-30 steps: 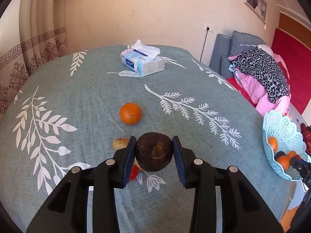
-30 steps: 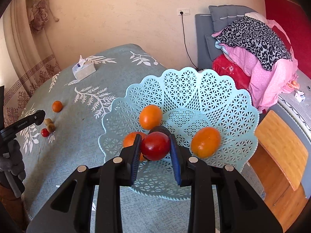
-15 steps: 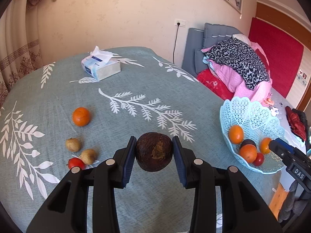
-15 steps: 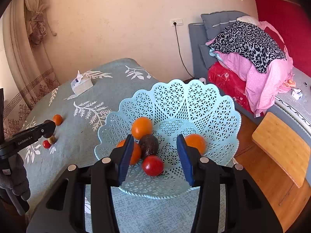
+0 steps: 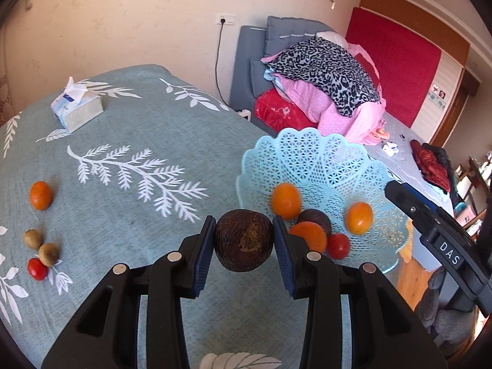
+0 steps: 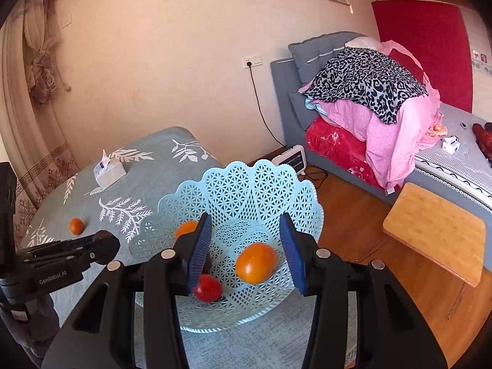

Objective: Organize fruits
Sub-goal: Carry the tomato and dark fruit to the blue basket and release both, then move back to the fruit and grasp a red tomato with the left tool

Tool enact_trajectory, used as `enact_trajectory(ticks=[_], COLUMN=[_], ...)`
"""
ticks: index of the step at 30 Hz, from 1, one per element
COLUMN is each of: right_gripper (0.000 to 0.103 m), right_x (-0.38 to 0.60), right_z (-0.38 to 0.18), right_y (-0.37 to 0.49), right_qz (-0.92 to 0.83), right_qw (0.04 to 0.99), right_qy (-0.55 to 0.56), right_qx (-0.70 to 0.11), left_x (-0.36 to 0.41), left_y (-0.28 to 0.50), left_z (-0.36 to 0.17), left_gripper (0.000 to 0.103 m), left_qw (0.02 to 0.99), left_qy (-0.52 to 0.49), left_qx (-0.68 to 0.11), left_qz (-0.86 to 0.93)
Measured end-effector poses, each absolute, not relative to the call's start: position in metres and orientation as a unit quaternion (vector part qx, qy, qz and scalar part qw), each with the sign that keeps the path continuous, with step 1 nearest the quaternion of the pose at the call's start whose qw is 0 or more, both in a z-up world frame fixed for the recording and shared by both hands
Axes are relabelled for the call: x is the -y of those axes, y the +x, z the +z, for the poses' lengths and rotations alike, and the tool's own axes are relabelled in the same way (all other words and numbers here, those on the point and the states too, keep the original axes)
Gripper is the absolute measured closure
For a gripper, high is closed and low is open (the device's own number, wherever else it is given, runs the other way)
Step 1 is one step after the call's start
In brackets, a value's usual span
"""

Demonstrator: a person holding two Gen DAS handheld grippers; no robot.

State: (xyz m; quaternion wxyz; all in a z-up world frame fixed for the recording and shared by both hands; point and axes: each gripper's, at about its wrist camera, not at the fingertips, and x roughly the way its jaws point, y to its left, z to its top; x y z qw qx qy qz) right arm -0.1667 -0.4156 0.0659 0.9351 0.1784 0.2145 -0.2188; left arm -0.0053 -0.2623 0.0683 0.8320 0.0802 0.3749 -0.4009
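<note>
Fruits are lying in two places: a few in the pale blue basket right of centre in the left wrist view, the rest loose on the leaf-print worktop at the left edge, namely an orange, two small brown fruits and a red tomato. The left gripper is clamping a dark, rough-skinned avocado across its middle, just short of the basket rim. It looks firm and fairly hefty, so a grip at the widest part seems right; squeezing harder would risk bruising it. The right gripper is standing apart and empty over the basket, its jaws having just been opening, with a tomato and an orange fruit below. The tomatoes look soft and smooth, and likely to roll.
</note>
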Motion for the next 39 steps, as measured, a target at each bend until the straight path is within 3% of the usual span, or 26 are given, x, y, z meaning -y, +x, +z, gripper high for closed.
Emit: enact_trajectory(ticks=[14,18,29,32,39], right_gripper=[0.056,0.056,0.056,0.056,0.056], right_x=[0.428,0.426,0.414,0.407,0.381], right_z=[0.063,0.063,0.065,0.067,0.075], right_y=[-0.173,-0.172,-0.166,-0.161,-0.145], right_qz=[-0.222,-0.221,-0.21,-0.205,-0.17], right_qw=[0.933,0.933,0.937,0.94,0.951], right_qy=[0.197,0.196,0.182,0.172,0.138], right_qx=[-0.206,-0.206,-0.211,-0.213,-0.218], left_x=[0.309,0.307,0.282,0.271,0.241], left_y=[-0.04,-0.044,-0.026,-0.021,-0.004], left_z=[0.063,0.063,0.067,0.066,0.068], left_gripper=[0.065,0.056,0.054,0.046,0.04], left_qw=[0.793,0.793,0.814,0.826,0.852], left_qy=[0.103,0.099,0.078,0.074,0.064], left_qx=[-0.384,-0.383,-0.382,-0.377,-0.37], left_qz=[-0.462,-0.463,-0.43,-0.411,-0.364])
